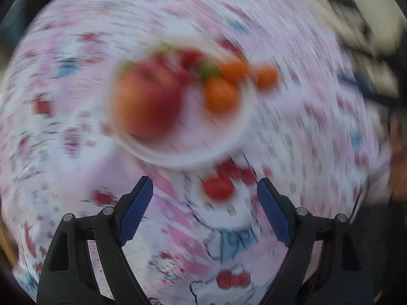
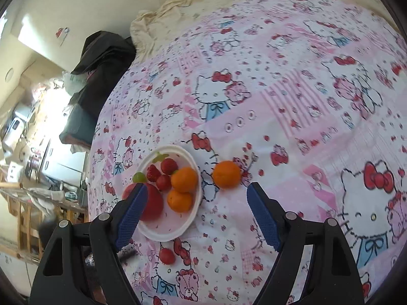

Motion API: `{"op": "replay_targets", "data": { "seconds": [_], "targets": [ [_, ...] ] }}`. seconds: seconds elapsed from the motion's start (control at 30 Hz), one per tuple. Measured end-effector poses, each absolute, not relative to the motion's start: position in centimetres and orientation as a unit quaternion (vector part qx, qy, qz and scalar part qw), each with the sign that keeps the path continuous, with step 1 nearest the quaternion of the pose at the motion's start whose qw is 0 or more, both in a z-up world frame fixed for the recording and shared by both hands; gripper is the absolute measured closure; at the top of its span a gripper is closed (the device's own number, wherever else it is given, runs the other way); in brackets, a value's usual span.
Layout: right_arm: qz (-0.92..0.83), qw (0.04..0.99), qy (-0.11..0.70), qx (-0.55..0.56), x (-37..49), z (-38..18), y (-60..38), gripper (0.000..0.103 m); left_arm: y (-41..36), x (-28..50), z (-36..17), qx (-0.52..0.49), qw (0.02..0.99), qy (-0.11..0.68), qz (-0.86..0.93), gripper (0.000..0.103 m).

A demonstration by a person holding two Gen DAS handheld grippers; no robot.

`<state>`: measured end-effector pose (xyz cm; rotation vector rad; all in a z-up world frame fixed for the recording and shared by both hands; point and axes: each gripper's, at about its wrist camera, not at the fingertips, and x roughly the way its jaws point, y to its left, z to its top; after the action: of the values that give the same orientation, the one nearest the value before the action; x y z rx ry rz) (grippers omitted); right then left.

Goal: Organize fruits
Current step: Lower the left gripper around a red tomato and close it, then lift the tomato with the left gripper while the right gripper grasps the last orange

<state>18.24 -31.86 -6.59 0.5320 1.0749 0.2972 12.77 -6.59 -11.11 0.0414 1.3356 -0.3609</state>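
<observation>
both my tools are spread wide w/ nothing between the pads. left gripper [image 1: 204,180] points steeply down; view is badly smeared, but a loose strawberry [image 1: 218,187] on the bedsheet [image 1: 63,127] sits right in the gap between its fingers, just below the plate rim. right gripper [image 2: 197,186] looks down slantwise; a loose orange [image 2: 226,174] lies on the sheet just ahead of the gap, toward its right finger, just beside the plate [image 2: 168,233] but apart from it. round fruit, so no long axis to line up on. my guess: left is nearer the berry, right nearer the orange.

plate holds a peach [image 2: 152,203] (partly behind my left finger), two oranges [image 2: 184,179], three strawberries [image 2: 169,165], a green grape [image 2: 139,177] at the rim. leftover fruit off the plate: the orange and the berry, seen in right view near the bottom too.
</observation>
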Motion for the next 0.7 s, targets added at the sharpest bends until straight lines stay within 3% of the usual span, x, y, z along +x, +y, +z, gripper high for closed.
{"op": "replay_targets", "data": {
  "seconds": [0.17,0.3,0.47,0.53,0.7],
  "targets": [
    [0.133,0.810,0.513,0.251,17.4,-7.3,-32.8,0.020,-8.2,11.8,-13.7,0.076,0.759,0.622,-0.175,0.023],
    [0.131,0.812,0.514,0.244,17.1,-7.4,-33.2,0.020,-8.4,12.2,-14.9,0.063,0.748,0.634,-0.186,0.046],
    [0.130,0.808,0.517,0.252,17.2,-7.6,-33.6,0.020,-9.3,12.0,-14.8,0.068,0.755,0.621,-0.200,0.054],
    [0.136,0.803,0.518,0.261,17.2,-7.7,-33.6,0.020,-9.5,11.8,-14.8,0.068,0.755,0.620,-0.199,0.067],
    [0.142,0.796,0.522,0.271,17.4,-8.1,-33.4,0.020,-9.1,12.2,-14.4,0.057,0.757,0.621,-0.194,0.070]
  ]
}}
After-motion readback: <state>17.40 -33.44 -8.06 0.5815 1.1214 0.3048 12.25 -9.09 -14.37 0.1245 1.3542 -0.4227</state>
